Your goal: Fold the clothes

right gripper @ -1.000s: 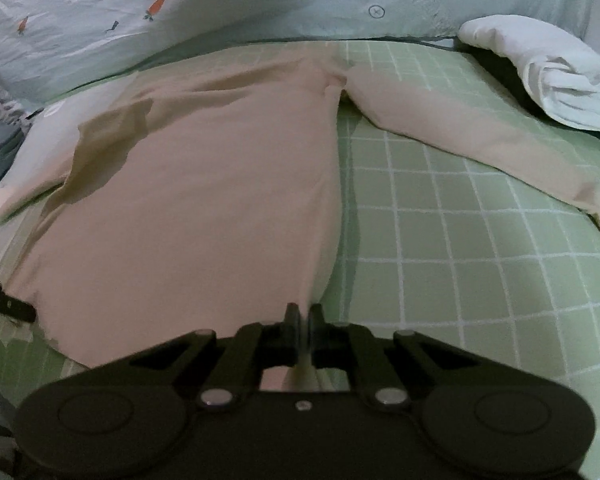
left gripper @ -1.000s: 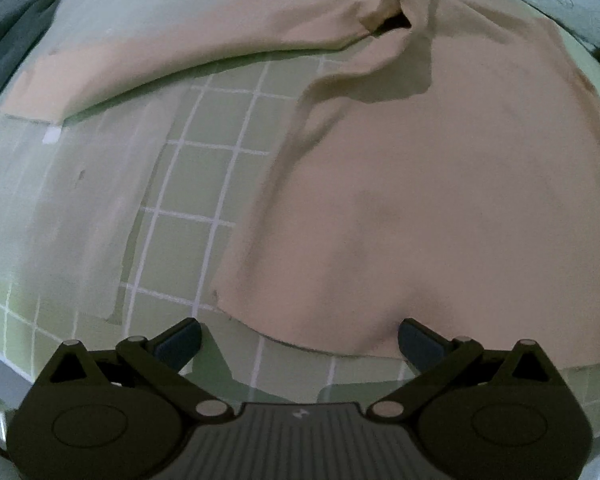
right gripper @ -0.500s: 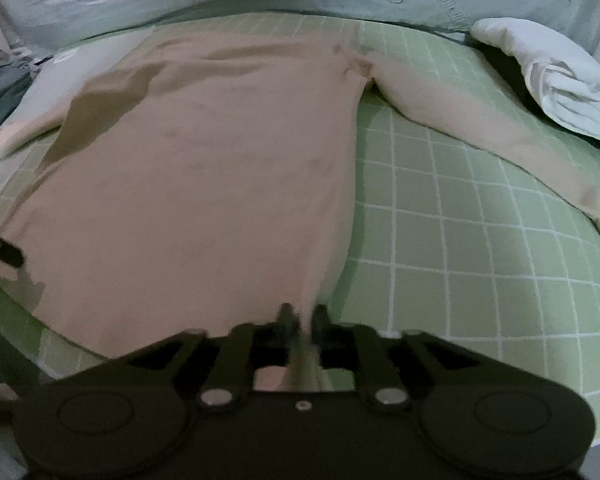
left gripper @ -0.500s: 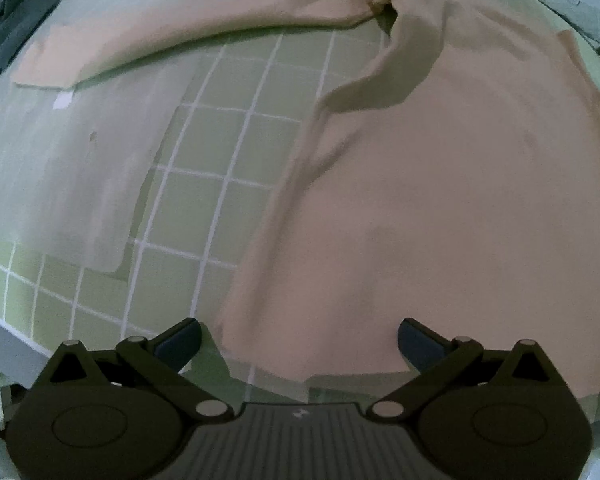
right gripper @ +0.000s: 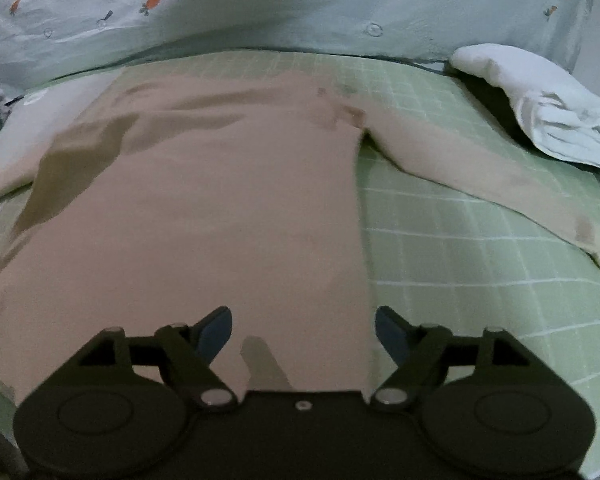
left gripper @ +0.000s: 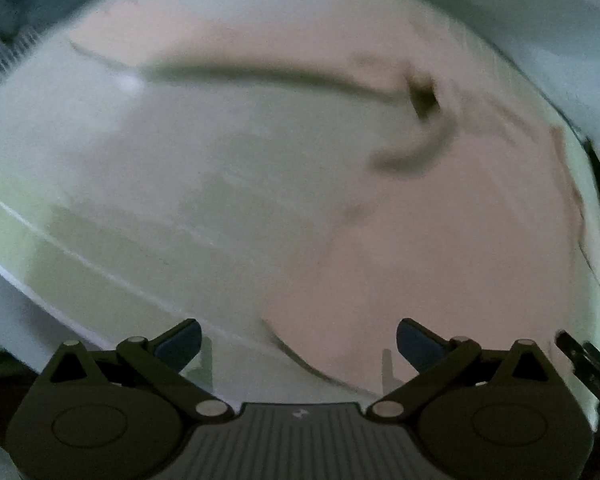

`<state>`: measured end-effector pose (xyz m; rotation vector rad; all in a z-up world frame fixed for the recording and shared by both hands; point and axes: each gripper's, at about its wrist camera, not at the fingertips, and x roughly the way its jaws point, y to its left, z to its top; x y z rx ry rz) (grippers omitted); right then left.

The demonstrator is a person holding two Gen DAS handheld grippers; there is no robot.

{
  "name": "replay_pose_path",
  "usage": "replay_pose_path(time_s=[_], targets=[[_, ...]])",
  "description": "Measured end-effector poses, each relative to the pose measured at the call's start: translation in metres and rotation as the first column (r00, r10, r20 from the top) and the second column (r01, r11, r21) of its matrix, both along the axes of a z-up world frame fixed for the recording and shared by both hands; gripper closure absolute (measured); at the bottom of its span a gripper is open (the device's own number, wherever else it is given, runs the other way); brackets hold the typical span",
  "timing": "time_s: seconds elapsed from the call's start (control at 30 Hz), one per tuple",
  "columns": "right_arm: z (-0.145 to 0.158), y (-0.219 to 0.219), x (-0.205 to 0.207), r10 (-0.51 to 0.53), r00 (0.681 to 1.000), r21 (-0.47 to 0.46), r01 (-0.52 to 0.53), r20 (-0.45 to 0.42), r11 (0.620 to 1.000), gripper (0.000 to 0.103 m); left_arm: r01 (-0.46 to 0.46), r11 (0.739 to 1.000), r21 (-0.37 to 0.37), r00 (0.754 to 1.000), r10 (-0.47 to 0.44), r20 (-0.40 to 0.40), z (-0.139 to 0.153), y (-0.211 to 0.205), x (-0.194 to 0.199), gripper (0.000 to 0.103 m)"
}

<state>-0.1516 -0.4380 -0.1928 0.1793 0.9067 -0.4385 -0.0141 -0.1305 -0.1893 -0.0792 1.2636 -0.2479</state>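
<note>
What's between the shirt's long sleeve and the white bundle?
Only bare green checked sheet lies between the sleeve and the white bundle; the right wrist view shows it.

We see a bed [right gripper: 480,280] with a green checked sheet. On it lies a beige top [right gripper: 204,216], spread flat, both sleeves out to the sides. A white folded cloth [right gripper: 540,112] lies near the far right edge. A pale quilt [right gripper: 300,4] with carrots lies behind.

beige top [right gripper: 204,216]: 1 | white folded cloth [right gripper: 540,108]: 1, maybe more | hand-held grippers: 2
</note>
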Motion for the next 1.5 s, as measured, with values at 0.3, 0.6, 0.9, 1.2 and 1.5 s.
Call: replay_pose_path(time_s=[0.3, 0.6, 0.9, 1.2, 1.5], targets=[[-0.014, 0.079, 0.043, -0.055, 0.998, 0.026, 0.056, -0.023, 0.998, 0.018, 0.021, 1.000, 0.019, 0.993, -0.023, 0.113, 0.011, 0.069, 0.069, 0.030], [-0.024, 0.120, 0.066, -0.277, 0.961, 0.036, 0.278, -0.017, 0.960, 0.000, 0.314, 0.931, 0.186, 0.927, -0.343, 0.151, 0.008, 0.090, 0.131, 0.031], [-0.025, 0.125, 0.074, -0.385, 0.922, 0.042, 0.386, -0.035, 0.921, 0.000, 0.461, 0.871, 0.170, 0.864, -0.485, 0.140, -0.009, 0.076, 0.171, 0.030], [-0.026, 0.128, 0.075, -0.440, 0.898, 0.036, 0.441, -0.028, 0.897, 0.000, 0.486, 0.859, 0.162, 0.833, -0.511, 0.210, -0.010, 0.074, 0.183, 0.075], [-0.027, 0.128, 0.074, -0.433, 0.902, 0.032, 0.433, -0.013, 0.901, 0.000, 0.455, 0.890, -0.014, 0.868, -0.440, 0.229, 0.015, 0.096, 0.183, 0.095]])
